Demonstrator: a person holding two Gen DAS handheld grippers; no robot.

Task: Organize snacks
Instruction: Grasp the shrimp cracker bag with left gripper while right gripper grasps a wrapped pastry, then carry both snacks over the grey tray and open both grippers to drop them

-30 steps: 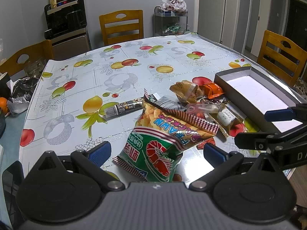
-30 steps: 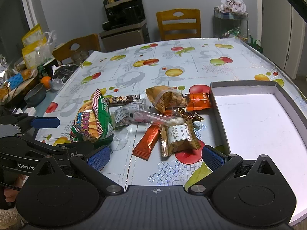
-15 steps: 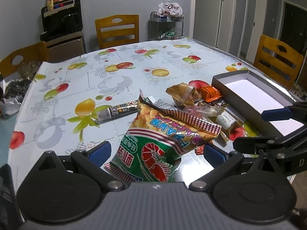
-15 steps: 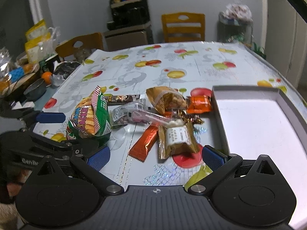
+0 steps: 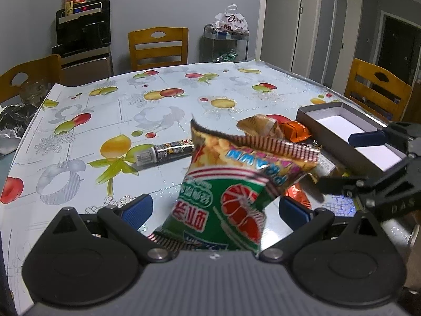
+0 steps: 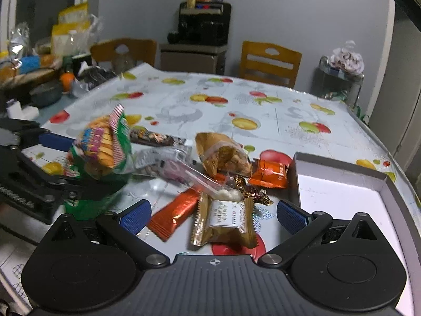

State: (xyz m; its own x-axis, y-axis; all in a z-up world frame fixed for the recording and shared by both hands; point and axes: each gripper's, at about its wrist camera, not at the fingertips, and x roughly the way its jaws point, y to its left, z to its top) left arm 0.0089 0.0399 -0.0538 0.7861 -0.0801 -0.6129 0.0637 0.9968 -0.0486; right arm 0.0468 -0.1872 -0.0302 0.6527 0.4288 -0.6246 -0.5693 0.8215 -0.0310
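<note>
A green and red prawn cracker bag point(image 5: 223, 197) stands tilted between the wide-apart fingers of my left gripper point(image 5: 214, 209), touching neither blue pad. The right wrist view shows the same bag point(image 6: 102, 144) inside that left gripper point(image 6: 68, 162). My right gripper point(image 6: 214, 214) is open above a gold packet with a white label point(image 6: 226, 218) and an orange bar point(image 6: 176, 213). Beyond them lie a gold nut bag point(image 6: 223, 155), an orange packet point(image 6: 271, 173) and a black bar point(image 6: 152, 138). The grey box point(image 6: 294, 179) with a white inside sits to the right.
A fruit-print cloth point(image 5: 158, 100) covers the table. Wooden chairs point(image 5: 158, 44) stand at the far side and right point(image 5: 376, 87). A black appliance point(image 5: 81, 26) sits on a cabinet. A bowl, an orange point(image 6: 67, 80) and bags crowd the left edge.
The prawn cracker bag has risen and tipped more upright between the left fingers and fills more of that view. The right gripper has come lower and closer to the gold packet and orange bar.
</note>
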